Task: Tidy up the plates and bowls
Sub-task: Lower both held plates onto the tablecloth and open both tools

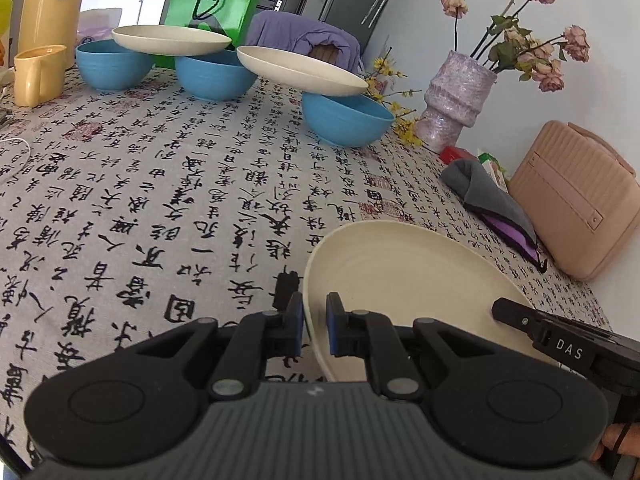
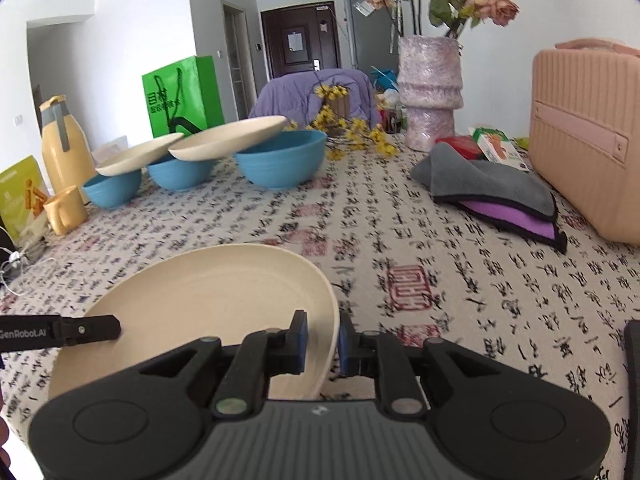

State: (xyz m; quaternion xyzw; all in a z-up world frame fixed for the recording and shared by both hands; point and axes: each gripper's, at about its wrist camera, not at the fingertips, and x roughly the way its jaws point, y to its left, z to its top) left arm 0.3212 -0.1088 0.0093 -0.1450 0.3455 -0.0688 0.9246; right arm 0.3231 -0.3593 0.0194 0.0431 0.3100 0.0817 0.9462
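Cream plate (image 1: 404, 280) low over the calligraphy-printed surface (image 1: 160, 208), left tongs (image 1: 314, 326) pinching its left rim, right tongs (image 2: 322, 340) straddling its right rim, open cloth ahead, "DAS", "GenRobot.AI" on tongs.

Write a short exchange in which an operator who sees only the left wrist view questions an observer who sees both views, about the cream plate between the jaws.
Operator: A black finger reaches over the right side of the plate. Does the right gripper actually grip it?
Observer: Yes. In the right wrist view its jaws are shut on the plate's rim, one pad on each face.
Operator: What stands left of the yellow mug? My view cuts it off.
Observer: A yellow-green box with an orange picture on its front stands beside the mug.
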